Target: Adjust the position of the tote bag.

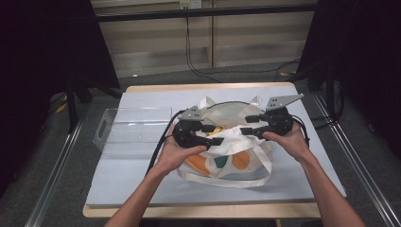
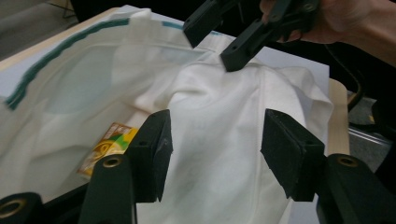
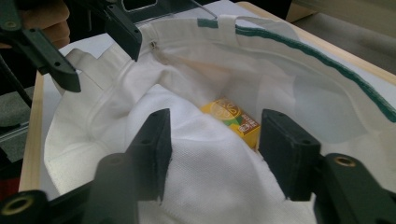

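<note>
Fingers (image 2: pixel 149 154) of left gripper (image 1: pixel 213 134) approx half open, nothing btwn them, w/ white cloth of tote bag (image 1: pixel 246 156) below. Right gripper (image 1: pixel 247 125) same: pads (image 3: pixel 289 158) apart, gripping nothing. Both grippers hover just above bag's open mouth, facing each other, near but not touching. Bag lies mid-table on grey mat (image 1: pixel 118 179); yellow carton (image 3: pixel 231 116) sits inside. Clear plastic bin (image 1: pixel 135 124) just beside bag, on person's left.

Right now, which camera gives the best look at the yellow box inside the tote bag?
The right gripper view: the yellow box lies unblurred inside the open tote bag, its printed top facing the camera. The left gripper view shows just a corner of it beside a black jaw; in the high view it is a small yellow spot.
</note>
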